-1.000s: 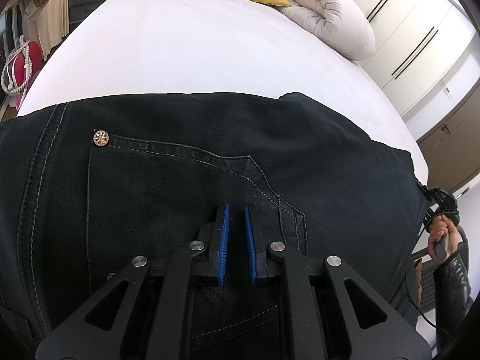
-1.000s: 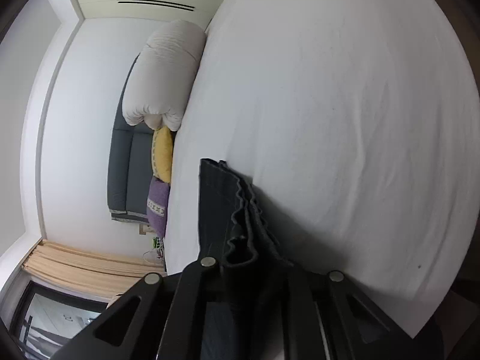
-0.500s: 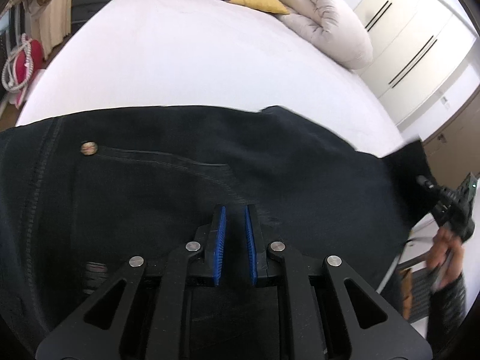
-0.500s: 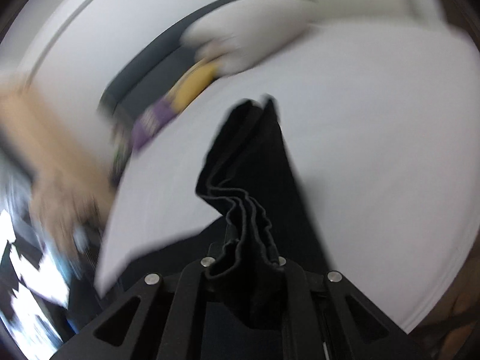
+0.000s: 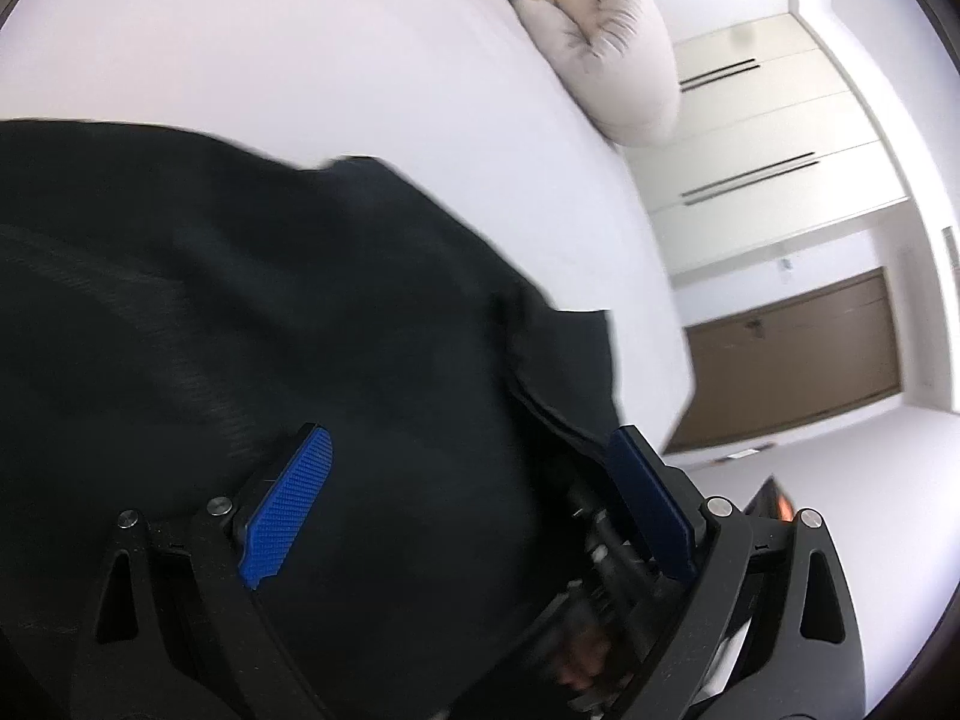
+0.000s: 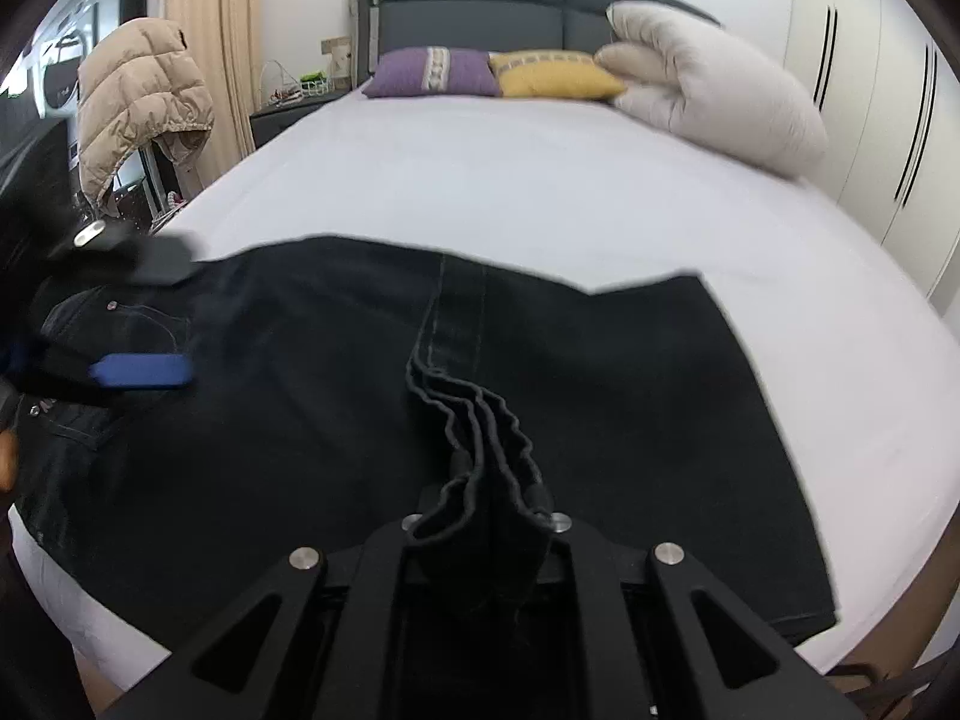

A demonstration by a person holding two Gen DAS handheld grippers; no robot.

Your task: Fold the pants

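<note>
Pants are lying crosswise on the white bed, long axis running left to right. At their waist end the left gripper is hovering with jaws spread wide; further right, the right gripper is pinching the bunched hems, nearer the wardrobe.

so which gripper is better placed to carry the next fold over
Right. The right gripper is shut on a bunched edge of the black pants and can probably carry it over. The left gripper is open over the fabric, holding nothing.
</note>
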